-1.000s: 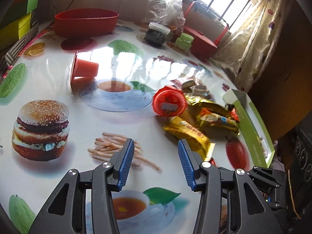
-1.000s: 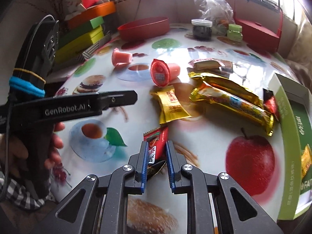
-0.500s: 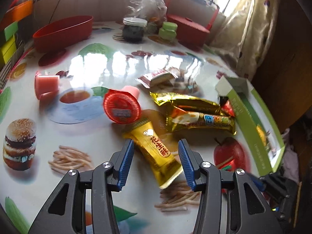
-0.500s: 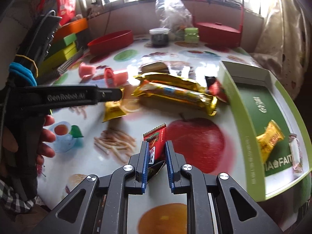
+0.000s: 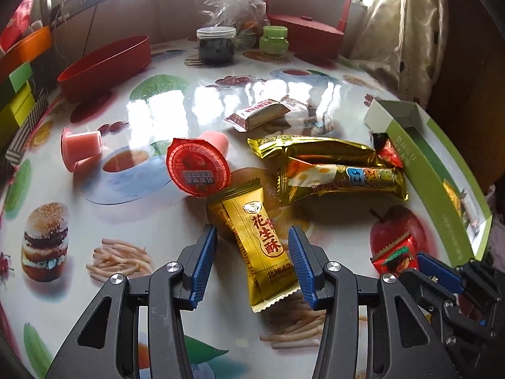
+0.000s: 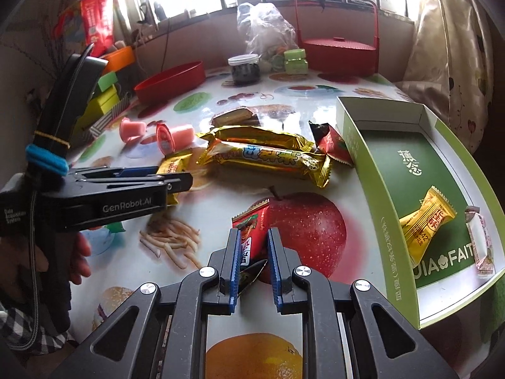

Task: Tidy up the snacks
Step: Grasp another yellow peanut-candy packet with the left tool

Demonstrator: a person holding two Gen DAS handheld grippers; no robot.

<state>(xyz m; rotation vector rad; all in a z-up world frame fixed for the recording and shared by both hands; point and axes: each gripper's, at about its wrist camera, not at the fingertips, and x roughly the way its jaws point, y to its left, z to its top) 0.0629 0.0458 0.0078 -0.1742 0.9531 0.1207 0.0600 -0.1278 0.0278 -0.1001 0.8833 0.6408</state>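
Observation:
My left gripper (image 5: 252,263) is open, its jaws on either side of a yellow peanut-candy packet (image 5: 257,243) lying on the table. My right gripper (image 6: 252,254) is shut on a red snack packet (image 6: 252,232) and holds it above the table, left of the green box (image 6: 372,173); that packet also shows in the left wrist view (image 5: 396,254). The green box holds a yellow candy (image 6: 426,221) and a pale wrapped candy (image 6: 481,243). Two long gold bars (image 5: 341,177), a red-lidded jelly cup (image 5: 197,165), a pink jelly cup (image 5: 80,150) and a white-brown wafer packet (image 5: 258,115) lie on the table.
A red oval bowl (image 5: 104,66), a dark jar (image 5: 216,45), a green jar (image 5: 274,41), a plastic bag (image 5: 230,0) and a red handled basket (image 5: 306,34) stand at the back. Coloured boxes (image 5: 15,101) are stacked at the left edge. A small red packet (image 6: 333,143) lies beside the box.
My left gripper has moved forward and right until its open jaws straddle the yellow packet. My right gripper has carried the red packet right, closer to the green box.

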